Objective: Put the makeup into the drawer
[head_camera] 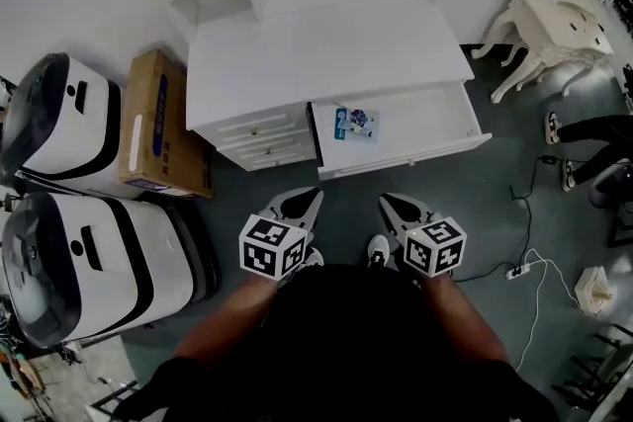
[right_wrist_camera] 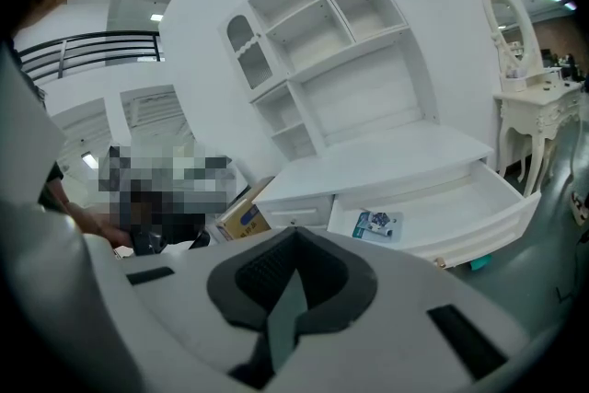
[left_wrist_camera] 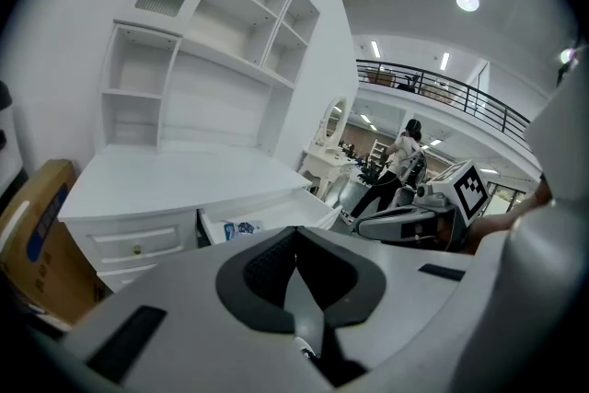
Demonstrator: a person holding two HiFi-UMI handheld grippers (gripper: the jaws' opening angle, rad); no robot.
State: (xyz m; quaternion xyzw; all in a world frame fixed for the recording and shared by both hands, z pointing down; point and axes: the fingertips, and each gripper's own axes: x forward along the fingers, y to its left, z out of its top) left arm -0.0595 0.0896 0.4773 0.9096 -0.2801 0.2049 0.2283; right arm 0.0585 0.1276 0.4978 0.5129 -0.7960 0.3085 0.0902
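- The makeup, a small flat packet with a blue edge, lies inside the open drawer of the white desk, toward the drawer's left end and on its floor.
- The right gripper view shows the same thing: the packet lies flat in the drawer, apart from its front wall, with nothing touching it.
- The left gripper is held low and close to the person's body, well apart from the drawer. Its jaws are pressed together with nothing between them.
- The right gripper sits just beside the left one, also back from the desk. Its jaws are closed too and pinch nothing.
- Judged from this, the placing itself looks done: the packet is in the drawer and both grippers are clear of it.
- No other makeup shows on the desk top or on the floor near it, so nothing more seems to be waiting to go in.
- The drawer stands pulled out. The task does not ask for it to be shut, so pushing it in would be the only step left, if one is wanted.
- A cardboard box stands against the desk's left side, well clear of the drawer.
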